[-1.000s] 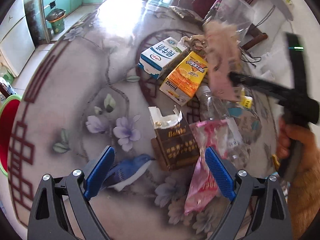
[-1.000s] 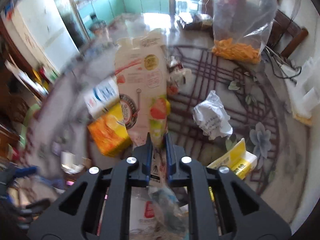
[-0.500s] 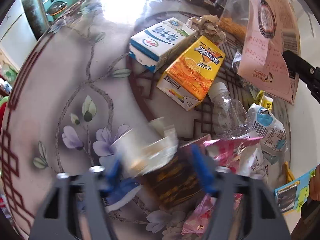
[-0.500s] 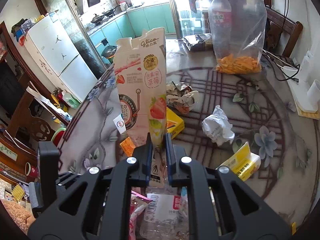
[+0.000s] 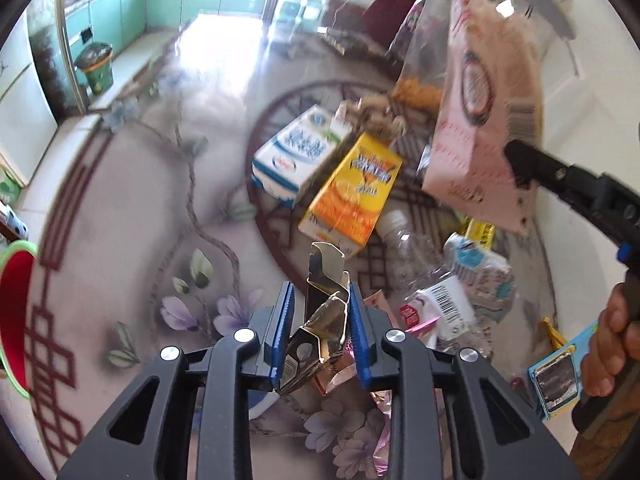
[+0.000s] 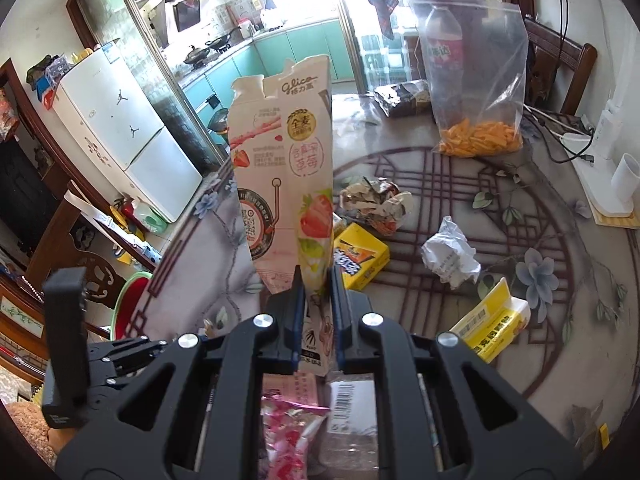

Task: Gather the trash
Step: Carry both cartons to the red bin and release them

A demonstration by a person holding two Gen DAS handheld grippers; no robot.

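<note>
My left gripper (image 5: pixel 320 312) is shut on a crushed brown cigarette pack (image 5: pixel 322 312) with its foil sticking up, just above the flowered table (image 5: pixel 120 208). My right gripper (image 6: pixel 316 292) is shut on a tall pink strawberry snack box (image 6: pixel 284 168) and holds it upright above the table; the box also shows at the upper right of the left wrist view (image 5: pixel 484 120). On the table lie a blue-white milk carton (image 5: pixel 300 156), an orange drink carton (image 5: pixel 352 196), a crushed clear bottle (image 5: pixel 432 276) and a pink wrapper (image 6: pixel 292 432).
A red bin with a green rim (image 5: pixel 14 312) stands off the table's left edge; it also shows in the right wrist view (image 6: pixel 130 304). Crumpled paper (image 6: pixel 450 254), a yellow box (image 6: pixel 490 326), a foil wad (image 6: pixel 376 202) and a clear bag of orange peel (image 6: pixel 476 80) lie farther back.
My left gripper has closed on the cigarette pack and lifted it slightly. My right gripper has raised the pink box and now holds it steady.
</note>
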